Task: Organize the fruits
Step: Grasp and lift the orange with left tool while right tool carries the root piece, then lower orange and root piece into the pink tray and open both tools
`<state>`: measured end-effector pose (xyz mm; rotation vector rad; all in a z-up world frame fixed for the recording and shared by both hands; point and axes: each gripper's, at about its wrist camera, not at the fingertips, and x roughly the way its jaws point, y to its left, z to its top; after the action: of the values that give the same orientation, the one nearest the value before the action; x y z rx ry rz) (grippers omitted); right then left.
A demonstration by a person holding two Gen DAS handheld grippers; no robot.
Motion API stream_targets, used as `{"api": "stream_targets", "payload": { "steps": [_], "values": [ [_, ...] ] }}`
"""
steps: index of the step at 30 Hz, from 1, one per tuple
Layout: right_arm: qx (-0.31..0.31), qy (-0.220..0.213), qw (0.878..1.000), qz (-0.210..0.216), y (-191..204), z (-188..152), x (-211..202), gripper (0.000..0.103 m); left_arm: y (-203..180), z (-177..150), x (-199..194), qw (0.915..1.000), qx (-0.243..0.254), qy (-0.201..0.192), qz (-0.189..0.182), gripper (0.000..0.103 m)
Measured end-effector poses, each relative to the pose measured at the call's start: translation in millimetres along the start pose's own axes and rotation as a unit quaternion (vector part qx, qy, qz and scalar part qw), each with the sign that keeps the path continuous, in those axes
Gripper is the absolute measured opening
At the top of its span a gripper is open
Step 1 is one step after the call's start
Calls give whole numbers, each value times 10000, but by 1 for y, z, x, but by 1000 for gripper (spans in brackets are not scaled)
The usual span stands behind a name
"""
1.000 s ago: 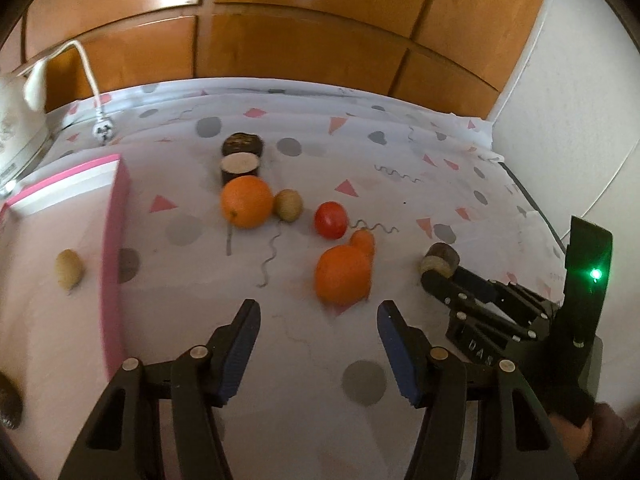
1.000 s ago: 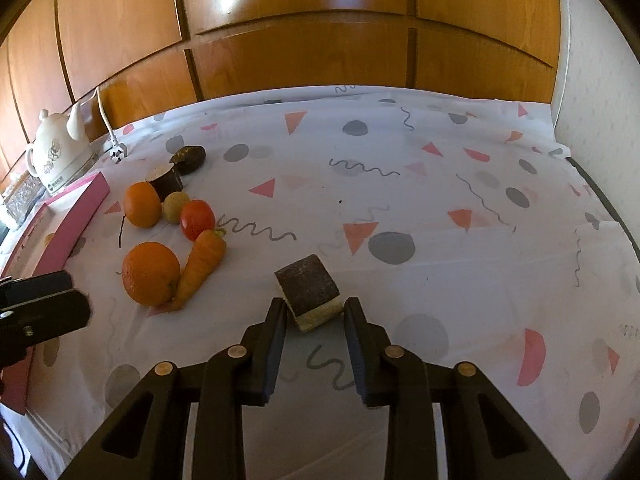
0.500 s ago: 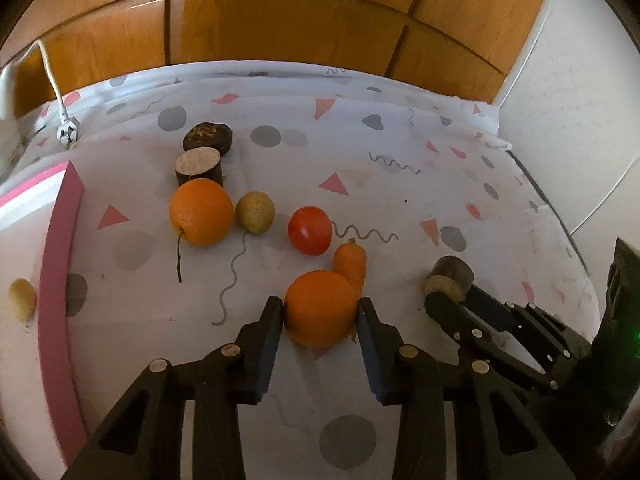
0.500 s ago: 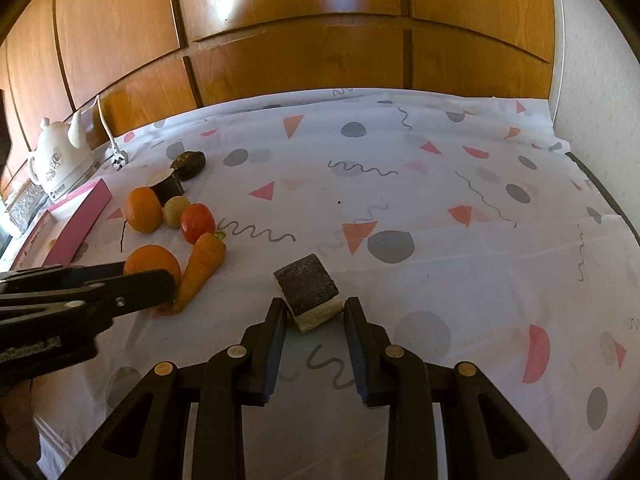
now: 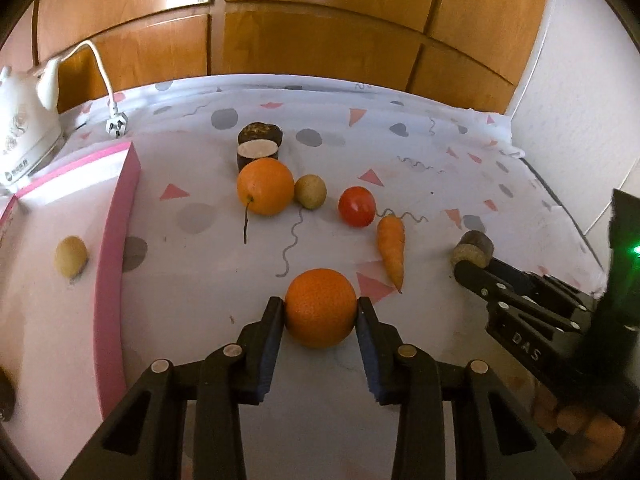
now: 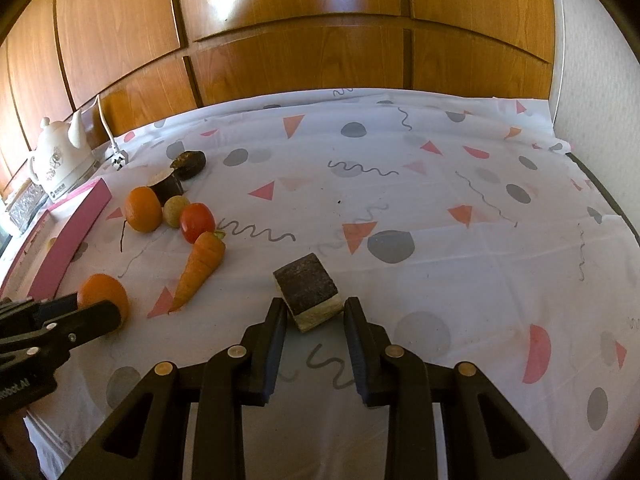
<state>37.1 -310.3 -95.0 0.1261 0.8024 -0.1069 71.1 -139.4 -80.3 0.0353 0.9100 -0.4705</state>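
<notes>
Left wrist – left claw level, clamping orange | right claw low, part-open, straddling block

both are black plastic: the left gripper and right gripper have blue-padded fingers, silver rivets, white lettering.

The right gripper sits around a dark block; a carrot lies left of the block.

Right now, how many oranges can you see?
2. One orange sits between the left gripper's fingers; the other orange lies farther back beside a small yellowish fruit. None seems hidden.
</notes>
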Motion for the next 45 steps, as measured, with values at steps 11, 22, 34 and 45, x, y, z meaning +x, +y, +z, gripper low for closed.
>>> {"api": "stream_targets", "payload": {
  "steps": [11, 22, 34, 45],
  "values": [
    [-178, 5, 9996, -197, 6, 0, 0, 30, 6, -4, -7, 9998, -164, 104, -61, 36],
    [-355, 54, 9988, -327, 11, -1, -3, 29, 29, -9, -57, 9990, -316, -272, 180, 36],
    [-408, 231, 9989, -70, 25, 3, -19, 27, 77, -8, -101, 9911, -819, -706, 775, 36],
    [-1087, 143, 9881, 1074, 107, 16, -43, 26, 115, -16, -118, 9820, -1256, -843, 1133, 36]
  ]
}}
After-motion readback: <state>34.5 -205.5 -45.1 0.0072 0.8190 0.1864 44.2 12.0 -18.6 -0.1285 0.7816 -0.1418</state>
